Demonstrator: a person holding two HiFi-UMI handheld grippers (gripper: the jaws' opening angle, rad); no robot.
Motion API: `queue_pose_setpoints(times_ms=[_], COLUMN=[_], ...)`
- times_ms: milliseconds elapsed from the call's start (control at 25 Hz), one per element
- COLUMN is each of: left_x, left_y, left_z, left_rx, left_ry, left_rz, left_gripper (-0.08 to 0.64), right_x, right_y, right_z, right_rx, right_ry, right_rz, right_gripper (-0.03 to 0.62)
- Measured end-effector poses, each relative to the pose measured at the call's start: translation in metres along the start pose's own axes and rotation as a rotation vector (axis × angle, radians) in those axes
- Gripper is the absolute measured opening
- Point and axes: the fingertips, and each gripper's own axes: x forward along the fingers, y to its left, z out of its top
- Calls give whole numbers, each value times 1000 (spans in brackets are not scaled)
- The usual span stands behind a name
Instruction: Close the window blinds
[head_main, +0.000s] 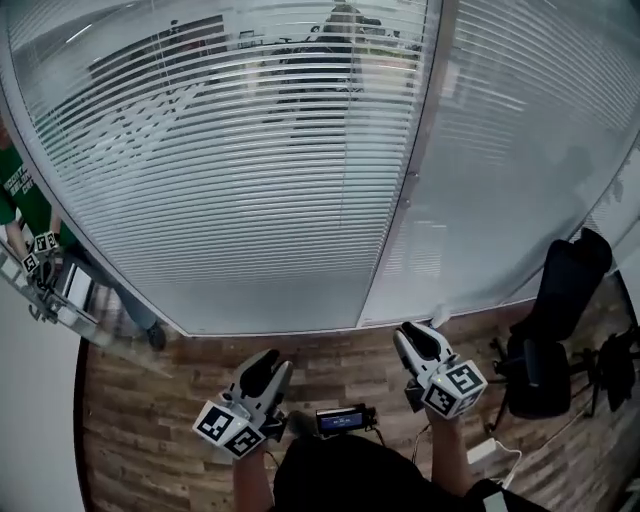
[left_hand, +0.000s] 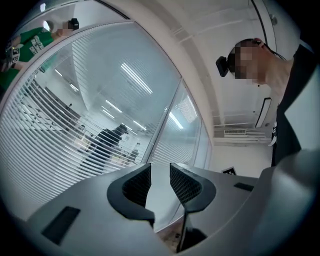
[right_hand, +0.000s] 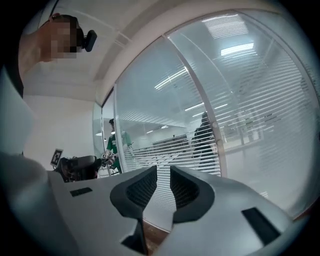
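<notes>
Two panes of window blinds (head_main: 250, 150) fill the view, and the left one's slats are see-through. Below the blinds, not touching them, left gripper (head_main: 268, 362) and right gripper (head_main: 418, 334) are both pinched nearly shut, empty. Behind the blinds there's just a dim figure (head_main: 335, 50).
</notes>
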Motion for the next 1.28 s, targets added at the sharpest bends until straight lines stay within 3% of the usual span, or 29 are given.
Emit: queue_pose_setpoints(times_ms=[200,520,680,840,1280], left_x=[7,13,22,33,84], left_y=[50,102,119,128,173], left_z=[25,36,36,31,54], left_rx=[-32,-89,-103,-80,72], left_ry=[-31,-37,-19,-10,47], left_rz=[-46,-92,-93,-84,64], left_gripper=[129,129,129,129,129], right_x=[46,70,90,110,170], right_y=[8,-15,-26,-51,-173], right_z=[22,39,51,61,100], right_rx=[-76,-245,-337,-408,-464], right_ry=[25,121,147,127,24], right_rz=[-68,-318,-365,-403,-568], right_gripper=[64,68,137,141,140])
